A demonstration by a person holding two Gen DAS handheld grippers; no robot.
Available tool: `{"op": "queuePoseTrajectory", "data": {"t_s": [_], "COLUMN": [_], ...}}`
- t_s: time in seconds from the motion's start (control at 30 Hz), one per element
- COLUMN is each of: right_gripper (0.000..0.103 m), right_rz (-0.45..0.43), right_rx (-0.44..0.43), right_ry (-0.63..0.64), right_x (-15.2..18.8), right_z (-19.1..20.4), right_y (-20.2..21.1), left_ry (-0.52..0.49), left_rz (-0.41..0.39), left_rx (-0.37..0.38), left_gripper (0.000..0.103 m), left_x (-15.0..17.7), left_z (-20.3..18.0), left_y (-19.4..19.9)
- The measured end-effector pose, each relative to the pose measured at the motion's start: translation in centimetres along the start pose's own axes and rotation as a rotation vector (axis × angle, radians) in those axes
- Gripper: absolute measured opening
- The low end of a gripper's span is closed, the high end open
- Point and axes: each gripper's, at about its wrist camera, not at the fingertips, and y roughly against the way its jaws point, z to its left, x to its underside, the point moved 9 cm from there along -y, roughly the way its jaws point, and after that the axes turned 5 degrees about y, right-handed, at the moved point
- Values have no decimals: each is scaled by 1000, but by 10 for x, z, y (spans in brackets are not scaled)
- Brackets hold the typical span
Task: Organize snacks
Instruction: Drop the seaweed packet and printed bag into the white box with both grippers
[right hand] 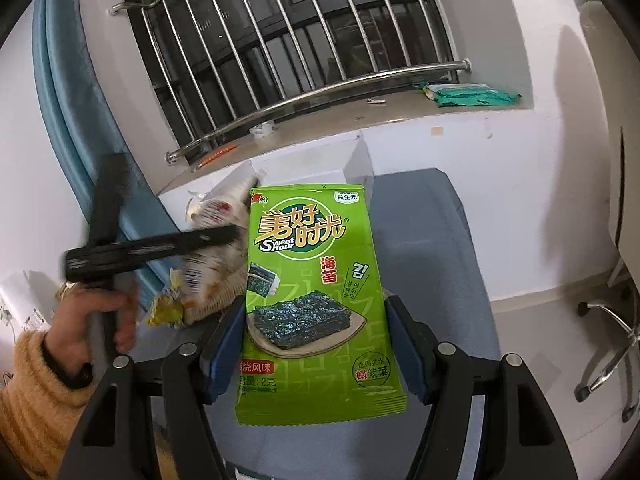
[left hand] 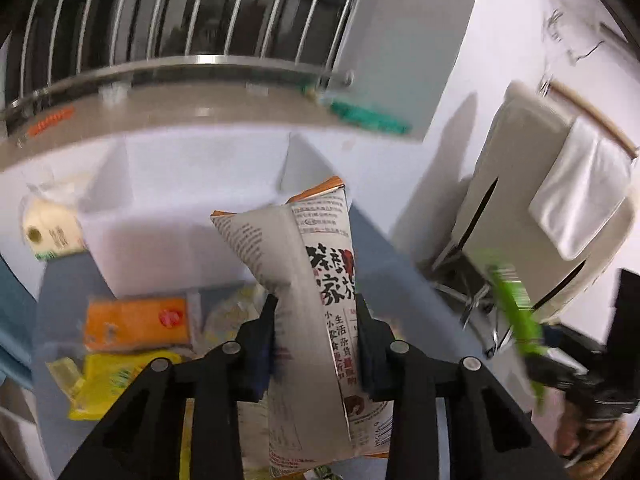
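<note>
In the left wrist view my left gripper (left hand: 316,320) is shut on a white snack packet (left hand: 308,264) with black characters and an orange edge, held upright over the blue-grey table (left hand: 400,280). Beyond it stands a white divided box (left hand: 184,184). At the right edge of that view my right gripper (left hand: 540,356) holds a blurred green packet (left hand: 514,300). In the right wrist view the right gripper (right hand: 316,340) is shut on that green seaweed packet (right hand: 316,300), its blue pads (right hand: 222,344) pressing on both sides. The left gripper (right hand: 228,236) with the white packet (right hand: 216,268) is at the left, in a hand (right hand: 100,312) with a yellow sleeve.
An orange packet (left hand: 136,322) and a yellow packet (left hand: 108,380) lie on the table at the left. A wrapped bun (left hand: 48,228) sits in the box's left compartment. A green pack (right hand: 468,94) lies on the windowsill under window bars. A chair (left hand: 540,208) stands to the right.
</note>
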Motion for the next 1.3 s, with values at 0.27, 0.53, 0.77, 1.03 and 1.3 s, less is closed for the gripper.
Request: {"op": "queuePoseTrajectory", "data": {"t_s": [0.27,0.53,0.77,1.03,1.3], "right_gripper": [72,72,74,103,103], "right_rz": [-39,26,113,48,-59], "right_rx": [-15,77,151,209,58], "right_ry": [-57,-48,-37,-39,-78], "right_x": [-72,-160,-190,-197,-193], "right_z": [22,16,-11,-26,-10], "right_y": [-54,-163,-231,-224,-168], "left_ry": [29,55,22,-11,-93], "left_rz": [-156,-88,-30,-56,-200], "left_rx": [-42,-118,-162,-222,-205], "left_gripper": [37,37,41,103,103], "left_x": [-83,-149,-167,-167,-153], "left_z": [58,131,147,147,126], "left_y": [54,-8,-66,-60,17]}}
